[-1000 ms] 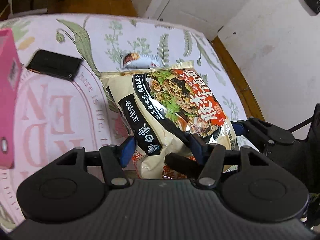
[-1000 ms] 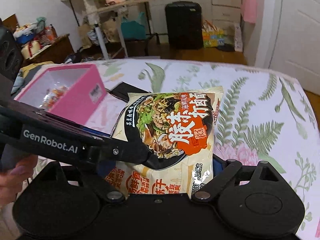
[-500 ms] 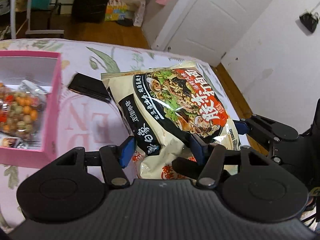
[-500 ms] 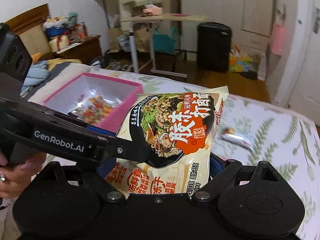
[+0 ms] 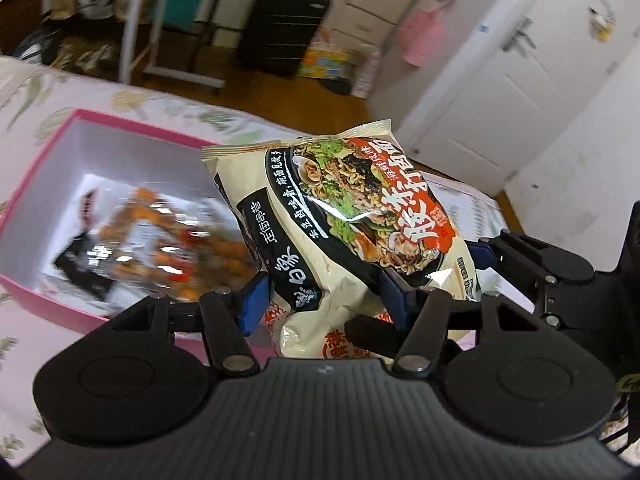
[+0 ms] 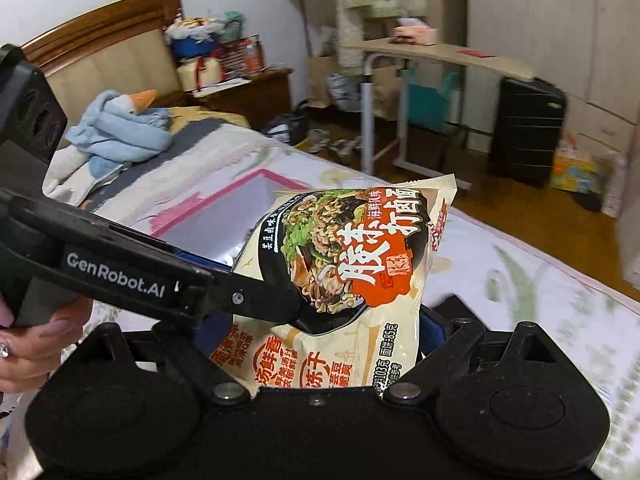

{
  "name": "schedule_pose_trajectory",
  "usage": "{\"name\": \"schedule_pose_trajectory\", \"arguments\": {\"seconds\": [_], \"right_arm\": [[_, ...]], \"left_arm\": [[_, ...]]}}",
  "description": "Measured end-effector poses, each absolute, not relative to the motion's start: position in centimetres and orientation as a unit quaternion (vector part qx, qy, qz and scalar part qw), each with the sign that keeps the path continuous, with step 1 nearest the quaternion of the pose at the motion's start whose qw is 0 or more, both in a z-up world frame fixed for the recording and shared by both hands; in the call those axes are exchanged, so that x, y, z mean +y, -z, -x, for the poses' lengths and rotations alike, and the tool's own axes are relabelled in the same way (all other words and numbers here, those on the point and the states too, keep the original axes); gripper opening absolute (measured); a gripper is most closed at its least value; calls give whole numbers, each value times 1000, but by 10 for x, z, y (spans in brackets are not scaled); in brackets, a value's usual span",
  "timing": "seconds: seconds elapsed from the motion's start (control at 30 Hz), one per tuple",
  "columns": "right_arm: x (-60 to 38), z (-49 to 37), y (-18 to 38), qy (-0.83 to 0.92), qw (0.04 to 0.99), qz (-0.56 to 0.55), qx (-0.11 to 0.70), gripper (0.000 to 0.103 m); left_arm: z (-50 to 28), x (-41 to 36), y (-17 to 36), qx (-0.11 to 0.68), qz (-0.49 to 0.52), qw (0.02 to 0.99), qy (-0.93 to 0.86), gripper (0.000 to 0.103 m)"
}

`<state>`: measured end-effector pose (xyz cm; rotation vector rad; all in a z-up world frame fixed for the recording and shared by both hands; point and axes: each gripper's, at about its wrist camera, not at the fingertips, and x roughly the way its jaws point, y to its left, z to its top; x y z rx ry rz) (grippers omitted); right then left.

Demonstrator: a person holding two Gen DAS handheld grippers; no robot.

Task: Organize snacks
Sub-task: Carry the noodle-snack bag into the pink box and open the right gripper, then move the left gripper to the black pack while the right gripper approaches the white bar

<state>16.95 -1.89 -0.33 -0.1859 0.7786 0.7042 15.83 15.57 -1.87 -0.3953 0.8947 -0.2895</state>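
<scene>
Pink box [image 5: 60, 152] already holds one snack pkt; noodle bag [image 5: 340, 216] gripped by both left gripper [image 5: 324, 300] & right gripper [image 6: 320, 344], above box's near edge; drop-in left, per my read.

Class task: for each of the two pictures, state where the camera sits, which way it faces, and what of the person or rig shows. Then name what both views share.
Left wrist: on the left gripper, looking along its fingers at the noodle packet above the pink box; the right gripper shows.
Right wrist: on the right gripper, facing the packet and bedroom; the left gripper and a hand show.
Shared: packet, pink box, black suitcase.
</scene>
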Motion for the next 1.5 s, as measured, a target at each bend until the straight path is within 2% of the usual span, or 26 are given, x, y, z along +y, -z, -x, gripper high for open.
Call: {"name": "schedule_pose_trajectory", "arguments": {"seconds": [0.23, 0.4, 0.5, 0.63, 0.77, 1.03, 1.23, 1.5], "right_arm": [[23, -203, 48, -364, 850, 86, 372, 95], [31, -210, 75, -349, 841, 111, 399, 94], [24, -193, 69, -339, 849, 155, 374, 95], [-9, -181, 47, -338, 858, 138, 361, 95], [-55, -176, 24, -320, 876, 97, 348, 95], [-137, -169, 11, -272, 908, 78, 309, 95], [-182, -179, 27, -242, 904, 93, 341, 95], [-237, -206, 70, -192, 902, 73, 381, 95]], "left_arm": [[-186, 198, 45, 445, 171, 875, 77, 58], [-199, 196, 67, 473, 134, 870, 44, 60], [-195, 190, 68, 457, 105, 883, 22, 60], [-187, 186, 58, 443, 89, 892, 29, 60], [-175, 167, 40, 431, 44, 901, 41, 59], [-172, 126, 4, 422, 32, 897, 127, 59], [-194, 75, -2, 443, -23, 879, 176, 57], [-231, 9, 24, 484, -7, 858, 173, 58]]}}
